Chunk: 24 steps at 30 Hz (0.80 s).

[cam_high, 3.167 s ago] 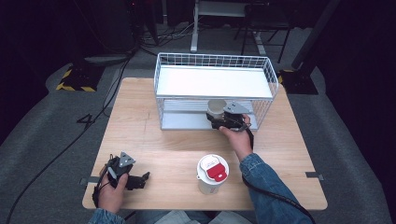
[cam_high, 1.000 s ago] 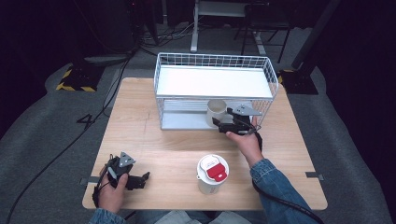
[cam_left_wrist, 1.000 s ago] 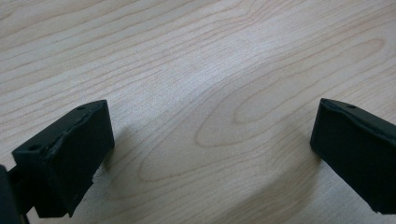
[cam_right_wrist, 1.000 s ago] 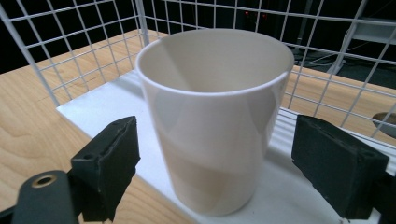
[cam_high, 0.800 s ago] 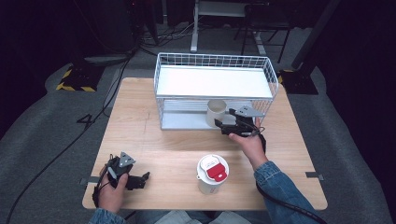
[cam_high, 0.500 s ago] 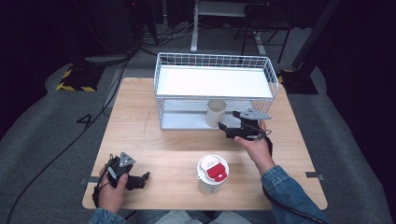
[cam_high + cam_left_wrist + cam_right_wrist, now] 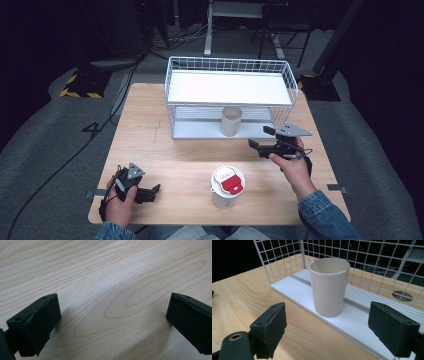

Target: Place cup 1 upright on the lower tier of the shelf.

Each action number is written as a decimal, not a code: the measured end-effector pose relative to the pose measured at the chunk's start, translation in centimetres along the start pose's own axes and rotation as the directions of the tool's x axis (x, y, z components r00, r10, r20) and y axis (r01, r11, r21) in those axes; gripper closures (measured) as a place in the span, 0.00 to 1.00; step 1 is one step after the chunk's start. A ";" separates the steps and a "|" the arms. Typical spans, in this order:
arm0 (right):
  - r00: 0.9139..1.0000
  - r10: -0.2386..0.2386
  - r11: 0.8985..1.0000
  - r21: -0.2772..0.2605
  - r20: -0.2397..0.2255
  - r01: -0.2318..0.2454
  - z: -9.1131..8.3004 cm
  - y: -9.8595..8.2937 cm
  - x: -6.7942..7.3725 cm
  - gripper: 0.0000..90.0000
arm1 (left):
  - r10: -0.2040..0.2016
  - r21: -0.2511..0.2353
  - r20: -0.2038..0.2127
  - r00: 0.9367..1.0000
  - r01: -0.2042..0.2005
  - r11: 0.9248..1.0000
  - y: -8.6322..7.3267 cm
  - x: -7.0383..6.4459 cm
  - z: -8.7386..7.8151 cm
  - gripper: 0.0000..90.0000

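High view: cream cup (image 7: 231, 120) upright on lower shelf of white wire rack (image 7: 227, 65); right gripper (image 7: 261, 138) just beside it, jaws apart, empty; placing judged complete, lidded cup (image 7: 227, 186) likely next. Left gripper view: left gripper (image 7: 112, 322) open over bare table (image 7: 105, 270). Right gripper view: cup (image 7: 329, 286) near shelf's front edge, apart from jaws.

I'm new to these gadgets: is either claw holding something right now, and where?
Nothing is held. The right claw is open, apart from the cup on the rack's lower shelf; the left claw is open over bare table.
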State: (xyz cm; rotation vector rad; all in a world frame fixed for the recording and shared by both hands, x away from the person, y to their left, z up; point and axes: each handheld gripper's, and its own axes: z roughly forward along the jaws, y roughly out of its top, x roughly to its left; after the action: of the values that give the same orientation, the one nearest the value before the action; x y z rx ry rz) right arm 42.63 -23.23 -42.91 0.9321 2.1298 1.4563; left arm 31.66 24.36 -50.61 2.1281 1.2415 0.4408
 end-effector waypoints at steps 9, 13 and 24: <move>0.999 -0.009 1.000 0.013 -0.048 0.010 -3.0 -0.5 0.1 0.17 | 0.004 -0.001 -0.001 1.000 -0.004 1.000 0.0 0.0 0.0 0.00; 0.999 0.006 0.999 0.032 -0.054 -0.004 -4.3 -1.2 0.1 0.18 | -0.001 0.000 0.000 1.000 0.001 1.000 0.0 0.0 0.0 0.00; 0.996 0.000 0.998 0.059 -0.084 0.005 -6.5 -2.3 0.7 0.19 | 0.003 0.000 0.000 1.000 -0.003 1.000 0.0 0.0 0.0 0.00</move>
State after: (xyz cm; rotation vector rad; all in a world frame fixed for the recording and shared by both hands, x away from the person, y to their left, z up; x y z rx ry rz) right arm 37.20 -27.55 -42.47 0.9041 2.2444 1.4630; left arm 31.67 24.38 -50.60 2.1303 1.2394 0.4422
